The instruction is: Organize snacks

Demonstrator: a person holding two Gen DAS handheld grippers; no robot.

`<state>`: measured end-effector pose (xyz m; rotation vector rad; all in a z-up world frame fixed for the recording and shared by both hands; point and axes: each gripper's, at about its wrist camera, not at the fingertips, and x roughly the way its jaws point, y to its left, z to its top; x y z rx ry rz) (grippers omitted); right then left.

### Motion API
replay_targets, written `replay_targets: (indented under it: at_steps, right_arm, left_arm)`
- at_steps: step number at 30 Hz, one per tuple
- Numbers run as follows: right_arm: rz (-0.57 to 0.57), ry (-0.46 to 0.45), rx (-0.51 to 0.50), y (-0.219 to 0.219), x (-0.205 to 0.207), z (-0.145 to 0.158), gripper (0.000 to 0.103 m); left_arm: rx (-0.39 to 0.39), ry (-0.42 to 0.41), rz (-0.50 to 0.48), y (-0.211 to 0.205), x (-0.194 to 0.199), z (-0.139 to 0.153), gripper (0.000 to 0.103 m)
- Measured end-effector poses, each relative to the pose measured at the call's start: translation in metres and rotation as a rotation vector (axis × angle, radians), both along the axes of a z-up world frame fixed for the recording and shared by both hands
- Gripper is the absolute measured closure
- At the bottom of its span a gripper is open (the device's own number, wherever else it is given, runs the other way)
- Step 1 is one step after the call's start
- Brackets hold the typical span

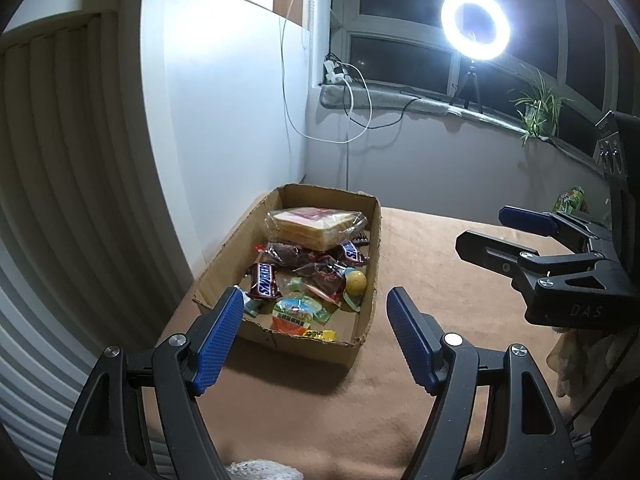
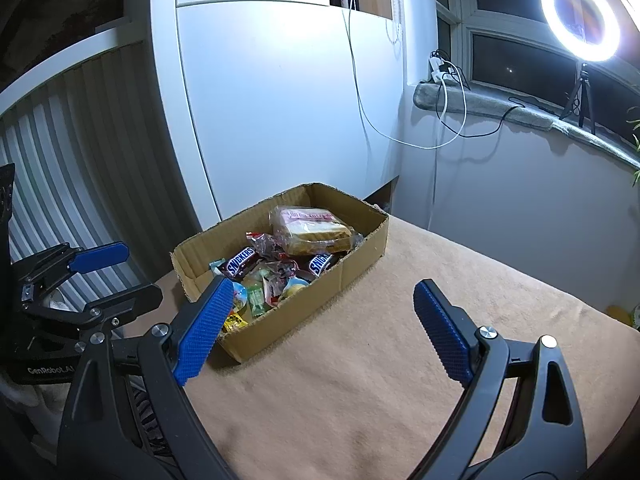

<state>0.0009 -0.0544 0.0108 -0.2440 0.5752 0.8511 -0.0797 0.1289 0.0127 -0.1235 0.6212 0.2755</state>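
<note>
Left wrist view: the left gripper (image 1: 315, 308) hangs with its blue pads spread wide and nothing between them, poised just short of the near end of the box (image 1: 256, 216), which sits on the tan cloth (image 1: 440, 272) at the table's left edge, by the white cabinet (image 1: 224, 100). Snacks fill that box: a wrapped sandwich (image 1: 316, 226) at the far end, two bars reading "SNICKERS" (image 1: 265, 285), a yellow ball-shaped sweet (image 1: 356, 282) and a small yellow packet (image 1: 319, 335) at the near wall. Only this view catches the plant (image 1: 538, 110) on the sill and a green packet (image 1: 572, 199) far right on the cloth; the right gripper's (image 1: 478, 228) body shows faint letters "DAS". Right wrist view: the right gripper (image 2: 324, 300) is also released, jaws wide and empty over bare cloth beside the box. From here the left gripper (image 2: 132, 274) appears at the left, its body marked "GenRobot.AI". The ring lamp (image 2: 580, 16) glares from the sill in both views.
</note>
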Motion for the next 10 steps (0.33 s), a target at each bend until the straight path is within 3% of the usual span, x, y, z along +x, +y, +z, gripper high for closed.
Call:
replay_targets:
  at_steps: [10]
  right_arm:
    - [-0.012,-0.004,-0.008,-0.0039,0.0008,-0.0023,0.009]
  left_arm:
    - [0.017,-0.004,0.003,-0.0005,-0.0017,-0.0009,0.029]
